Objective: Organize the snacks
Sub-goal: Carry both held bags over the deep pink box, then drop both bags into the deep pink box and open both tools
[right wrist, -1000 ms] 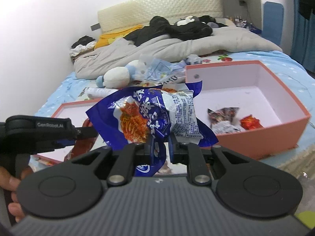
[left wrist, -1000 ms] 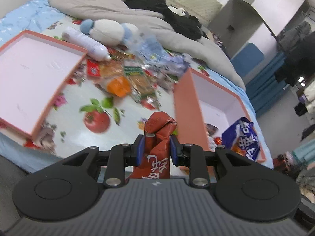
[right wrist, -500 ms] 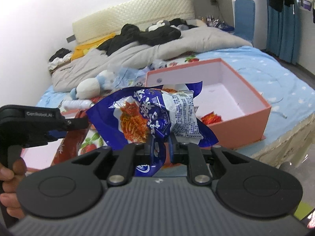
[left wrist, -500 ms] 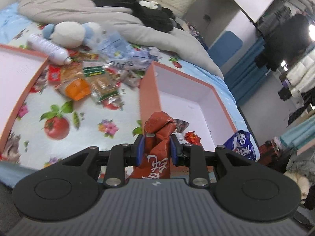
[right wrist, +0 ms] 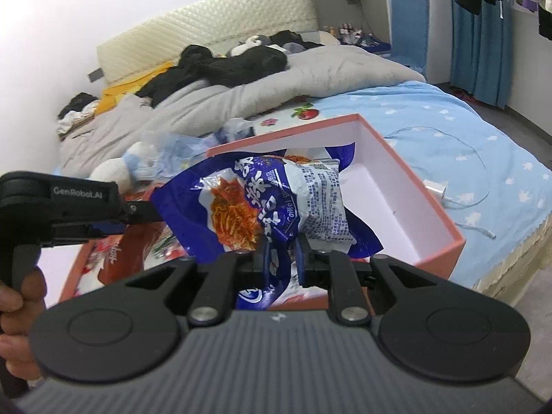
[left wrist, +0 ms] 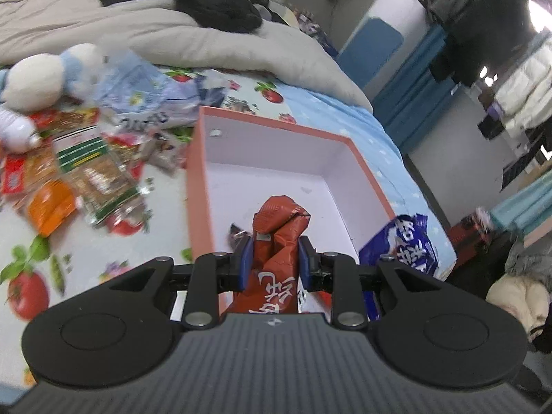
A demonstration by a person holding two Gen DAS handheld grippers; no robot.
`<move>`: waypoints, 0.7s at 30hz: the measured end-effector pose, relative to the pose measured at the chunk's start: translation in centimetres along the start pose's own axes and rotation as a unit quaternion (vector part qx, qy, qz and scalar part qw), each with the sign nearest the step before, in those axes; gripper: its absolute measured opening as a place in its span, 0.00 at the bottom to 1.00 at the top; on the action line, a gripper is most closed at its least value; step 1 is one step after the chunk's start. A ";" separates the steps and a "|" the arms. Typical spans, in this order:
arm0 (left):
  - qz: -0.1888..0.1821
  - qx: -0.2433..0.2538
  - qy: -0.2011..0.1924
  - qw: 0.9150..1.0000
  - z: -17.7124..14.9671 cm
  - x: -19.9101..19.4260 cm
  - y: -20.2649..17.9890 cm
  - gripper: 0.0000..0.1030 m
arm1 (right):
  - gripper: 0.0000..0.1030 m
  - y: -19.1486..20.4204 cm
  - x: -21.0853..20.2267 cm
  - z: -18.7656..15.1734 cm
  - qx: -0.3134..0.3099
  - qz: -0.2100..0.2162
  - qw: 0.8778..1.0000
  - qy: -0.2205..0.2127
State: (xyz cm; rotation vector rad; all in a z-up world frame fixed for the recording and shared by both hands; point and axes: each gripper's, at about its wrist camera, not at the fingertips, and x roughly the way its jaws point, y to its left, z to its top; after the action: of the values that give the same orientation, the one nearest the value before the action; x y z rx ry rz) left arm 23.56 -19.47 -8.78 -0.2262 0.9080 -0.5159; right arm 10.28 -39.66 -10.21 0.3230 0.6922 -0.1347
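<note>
My left gripper (left wrist: 274, 258) is shut on a crumpled red-brown snack packet (left wrist: 279, 227), held upright over the open salmon-pink box (left wrist: 276, 122) with its white inside. A dark small packet (left wrist: 237, 235) peeks out on the box floor behind the fingers. My right gripper (right wrist: 281, 252) is shut on the lower edge of a blue noodle packet (right wrist: 262, 203), just before the near side of the same box (right wrist: 417, 189). In the left wrist view that blue packet (left wrist: 403, 241) shows at the box's right rim. The left gripper (right wrist: 69, 207) and its red packet (right wrist: 120, 252) appear at the right wrist view's left.
Several loose snack packets (left wrist: 86, 172) lie on the floral sheet left of the box, by a plush toy (left wrist: 41, 79) and a white bottle (left wrist: 13, 131). A grey duvet (right wrist: 310, 76) covers the bed behind. A white charger and cable (right wrist: 438, 189) lie right of the box. A hand (right wrist: 17, 293) holds the left tool.
My left gripper has carried the red packet rightward from above the floral sheet to above the box. My right gripper has swung toward the box with the blue packet. Both grips are unchanged.
</note>
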 end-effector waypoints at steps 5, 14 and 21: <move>-0.004 0.017 0.022 1.000 2.3 4.9 -1.0 0.31 | 0.18 -1.7 3.4 1.1 0.001 -0.020 1.000 0.015; -0.002 0.028 0.060 0.998 4.6 12.1 -1.0 0.31 | 0.18 -4.1 9.6 2.4 0.021 -0.025 0.998 0.052; 0.004 0.026 0.073 0.997 5.1 14.9 -0.2 0.31 | 0.25 -4.8 12.4 2.3 0.027 -0.035 0.996 0.075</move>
State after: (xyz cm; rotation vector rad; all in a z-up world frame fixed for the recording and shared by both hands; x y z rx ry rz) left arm 35.04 -27.44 -15.96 -0.1389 1.0350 -0.5542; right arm 20.06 -45.12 -17.79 0.3634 0.8494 -0.1976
